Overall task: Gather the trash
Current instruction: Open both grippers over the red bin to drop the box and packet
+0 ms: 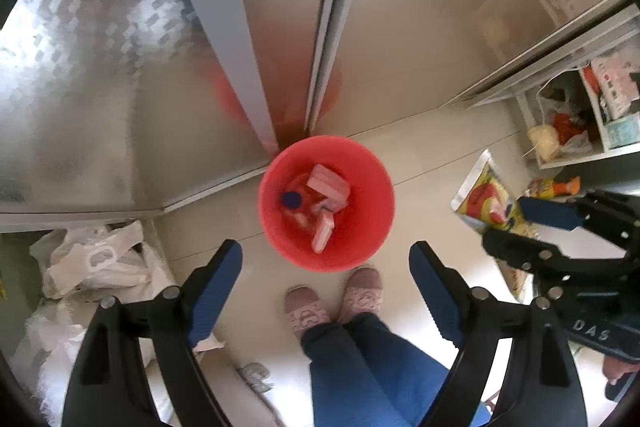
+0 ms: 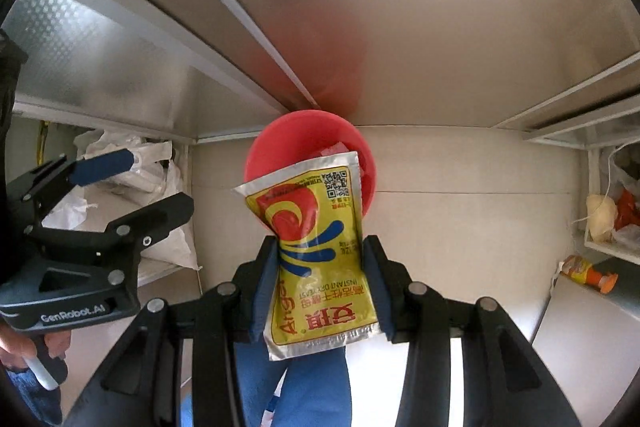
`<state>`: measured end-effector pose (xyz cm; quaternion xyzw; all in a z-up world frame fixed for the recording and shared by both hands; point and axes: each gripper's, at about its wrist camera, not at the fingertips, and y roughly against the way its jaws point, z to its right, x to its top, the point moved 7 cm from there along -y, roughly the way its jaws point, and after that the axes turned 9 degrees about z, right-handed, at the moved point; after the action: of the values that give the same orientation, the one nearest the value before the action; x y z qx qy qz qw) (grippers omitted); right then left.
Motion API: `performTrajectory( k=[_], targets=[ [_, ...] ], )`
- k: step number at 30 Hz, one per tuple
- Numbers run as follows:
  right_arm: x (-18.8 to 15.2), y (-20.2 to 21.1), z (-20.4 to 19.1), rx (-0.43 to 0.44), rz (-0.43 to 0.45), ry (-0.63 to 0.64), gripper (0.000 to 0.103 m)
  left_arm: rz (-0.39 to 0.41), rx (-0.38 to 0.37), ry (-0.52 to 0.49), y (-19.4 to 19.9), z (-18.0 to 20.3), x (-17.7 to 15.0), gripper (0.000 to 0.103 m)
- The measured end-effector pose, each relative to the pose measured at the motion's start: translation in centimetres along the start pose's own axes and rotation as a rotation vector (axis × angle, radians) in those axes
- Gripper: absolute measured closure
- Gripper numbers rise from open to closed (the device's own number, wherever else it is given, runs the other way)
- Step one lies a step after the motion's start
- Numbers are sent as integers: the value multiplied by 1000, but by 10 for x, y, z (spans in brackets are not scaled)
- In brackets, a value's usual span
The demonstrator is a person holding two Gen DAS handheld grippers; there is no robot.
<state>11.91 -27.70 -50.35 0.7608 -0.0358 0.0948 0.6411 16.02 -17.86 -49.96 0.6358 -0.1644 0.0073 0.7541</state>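
Your yeast packet (image 2: 316, 251) is pinched between the right gripper's (image 2: 320, 287) jaws, hanging above the red bin (image 1: 326, 205) on the floor (image 1: 432, 155). The bin holds pink boxes (image 1: 328, 185) and a blue cap (image 1: 291, 200). Your left gripper's (image 1: 326, 291) jaws are spread, empty. Only the left view shows your slippers (image 1: 360, 293) beside the bin.
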Motion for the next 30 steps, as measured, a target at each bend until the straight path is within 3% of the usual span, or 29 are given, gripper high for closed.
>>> performTrajectory(
  k=[4,11,22,28,30],
  targets=[
    [6,2,2,6,2,6,62,20,23,-6,9,-6,0,13],
    [8,-10,-12,20,11,46,61,34,64,1,10,-24,-9,12],
    [5,-19,-34,22,5,105,57,27,65,80,8,-48,-20,12],
    [9,-14,-34,-17,27,86,32,28,97,82,13,-53,-19,12],
    [10,-12,-33,11,19,59,12,30,114,78,18,-54,-18,12]
  ],
)
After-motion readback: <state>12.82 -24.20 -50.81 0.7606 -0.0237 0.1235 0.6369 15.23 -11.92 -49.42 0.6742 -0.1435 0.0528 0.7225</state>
